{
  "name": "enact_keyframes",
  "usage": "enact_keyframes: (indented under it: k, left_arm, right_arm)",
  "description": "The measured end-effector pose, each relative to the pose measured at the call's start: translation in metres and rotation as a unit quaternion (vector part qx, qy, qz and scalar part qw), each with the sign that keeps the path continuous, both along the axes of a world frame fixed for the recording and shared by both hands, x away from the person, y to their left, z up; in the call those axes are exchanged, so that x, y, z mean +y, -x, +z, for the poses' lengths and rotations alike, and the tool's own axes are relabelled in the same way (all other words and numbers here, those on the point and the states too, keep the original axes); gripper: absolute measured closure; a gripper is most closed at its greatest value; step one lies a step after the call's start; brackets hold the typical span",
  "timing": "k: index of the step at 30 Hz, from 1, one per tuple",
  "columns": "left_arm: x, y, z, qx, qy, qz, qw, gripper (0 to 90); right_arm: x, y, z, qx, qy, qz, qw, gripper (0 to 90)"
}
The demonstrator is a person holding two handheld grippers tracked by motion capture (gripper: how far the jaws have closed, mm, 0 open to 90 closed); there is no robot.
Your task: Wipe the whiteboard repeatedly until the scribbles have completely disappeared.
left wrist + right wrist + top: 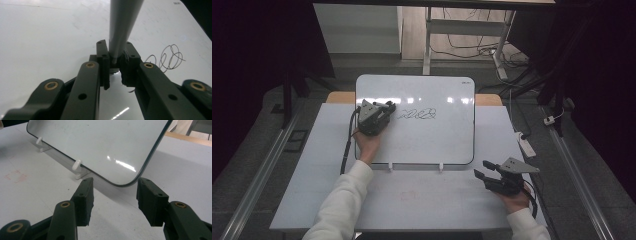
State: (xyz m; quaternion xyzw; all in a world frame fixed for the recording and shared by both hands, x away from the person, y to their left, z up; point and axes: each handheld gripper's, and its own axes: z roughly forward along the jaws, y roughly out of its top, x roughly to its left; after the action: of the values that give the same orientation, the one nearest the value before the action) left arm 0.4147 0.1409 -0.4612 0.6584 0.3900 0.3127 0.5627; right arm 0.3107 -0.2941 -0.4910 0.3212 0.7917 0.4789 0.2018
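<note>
A lab-like workroom: bare white table [422,200], loose cables [472,50] on the floor, a power strip [527,146], dark curtained sides.

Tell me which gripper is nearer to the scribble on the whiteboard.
Left. The left gripper sits over the whiteboard just beside the scribble, clamped on a marker. The right gripper rests open on the table, off the board's near right corner.
</note>
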Motion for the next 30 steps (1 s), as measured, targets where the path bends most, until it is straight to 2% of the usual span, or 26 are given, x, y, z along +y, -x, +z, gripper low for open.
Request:
enact_keyframes:
  k: [4,6,8,9,12,14,16,21,24,26,30]
  left_arm:
    - [-0.035,-0.001,-0.006,-0.006,-0.005,-0.032,0.9995,78.3]
    - [-0.044,-0.001,-0.005,-0.008,-0.013,-0.037,0.9992,78.4]
    - [-0.040,-0.001,-0.003,-0.009,-0.020,-0.032,0.9992,78.3]
    - [-0.034,-0.001,-0.001,-0.009,-0.020,-0.021,0.9995,78.3]
    - [-0.012,-0.003,0.003,-0.004,-0.005,0.005,1.0000,78.4]
    - [-0.012,-0.003,0.003,-0.005,-0.005,0.010,0.9999,78.4]
    - [-0.021,-0.003,0.001,-0.007,-0.004,0.002,1.0000,78.4]
    - [-0.063,-0.005,-0.005,-0.010,0.000,-0.036,0.9993,78.3]
    - [-0.076,-0.005,-0.004,-0.012,-0.016,-0.042,0.9989,78.3]
    - [-0.068,-0.005,-0.002,-0.011,-0.018,-0.038,0.9991,78.4]
    - [-0.036,-0.005,0.004,-0.012,-0.014,0.004,0.9998,78.3]
  right_arm:
    - [0.001,0.001,0.001,-0.001,0.002,-0.001,1.0000,47.1]
    - [0.000,0.001,0.001,-0.002,-0.001,-0.003,1.0000,47.1]
    - [-0.002,0.001,0.001,-0.002,-0.003,-0.005,1.0000,47.1]
    - [-0.002,0.001,0.001,-0.001,-0.004,-0.004,1.0000,47.1]
    - [-0.002,0.000,0.000,0.000,-0.003,-0.002,1.0000,47.1]
    - [-0.001,0.001,0.000,0.000,-0.002,-0.001,1.0000,47.1]
    - [0.000,0.001,0.001,-0.001,-0.001,0.001,1.0000,47.1]
    - [0.000,0.002,0.001,-0.003,-0.001,-0.001,1.0000,47.1]
    - [-0.002,0.003,0.002,-0.003,-0.003,-0.004,1.0000,47.1]
    - [-0.004,0.002,0.002,-0.003,-0.006,-0.006,1.0000,47.1]
    - [-0.005,0.003,0.000,-0.001,-0.005,-0.006,1.0000,47.1]
